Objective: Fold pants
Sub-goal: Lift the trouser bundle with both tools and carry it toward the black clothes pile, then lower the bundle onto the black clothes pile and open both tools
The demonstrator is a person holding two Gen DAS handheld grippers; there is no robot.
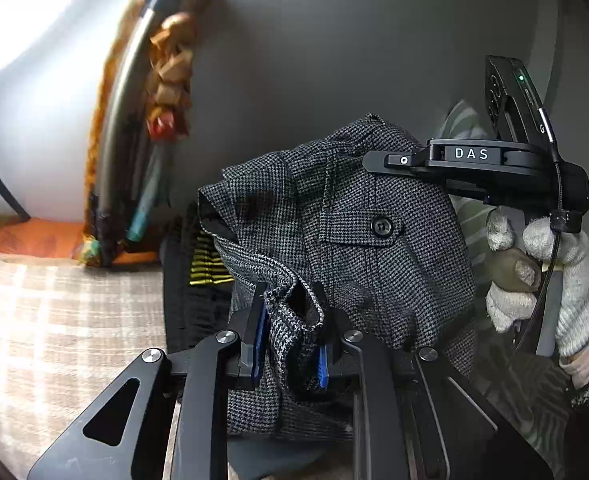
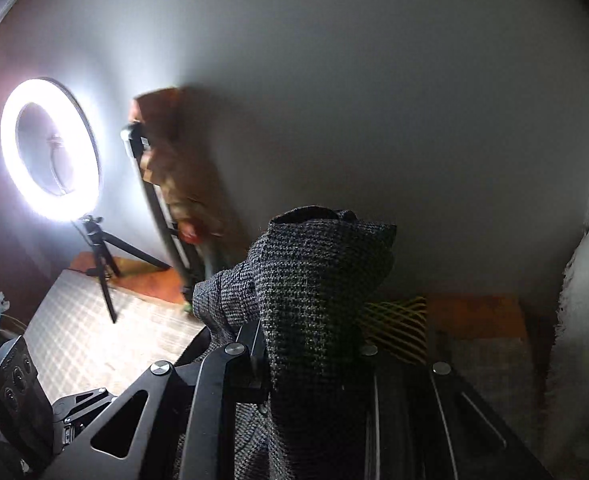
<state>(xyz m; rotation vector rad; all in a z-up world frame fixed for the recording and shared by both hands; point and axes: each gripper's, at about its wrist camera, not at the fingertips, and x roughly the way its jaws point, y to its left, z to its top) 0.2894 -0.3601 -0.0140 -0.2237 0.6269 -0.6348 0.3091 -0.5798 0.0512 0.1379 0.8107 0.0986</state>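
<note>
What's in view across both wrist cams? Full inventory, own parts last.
grey houndstooth woven pants: 1, dark grey, lifted, bunched, clamped in both grippers
black-and-yellow striped cloth: 1, behind the pants
beige checked bed cover: 1, under everything
white ring light on black tripod: 1, lit, left
orange patterned cloth on a metal frame: 1, against the grey wall
left gripper: 1, black, blue pads, shut on pants
right gripper: 1, black, shut on pants
white knit-gloved hand: 1, holding the right gripper
</note>
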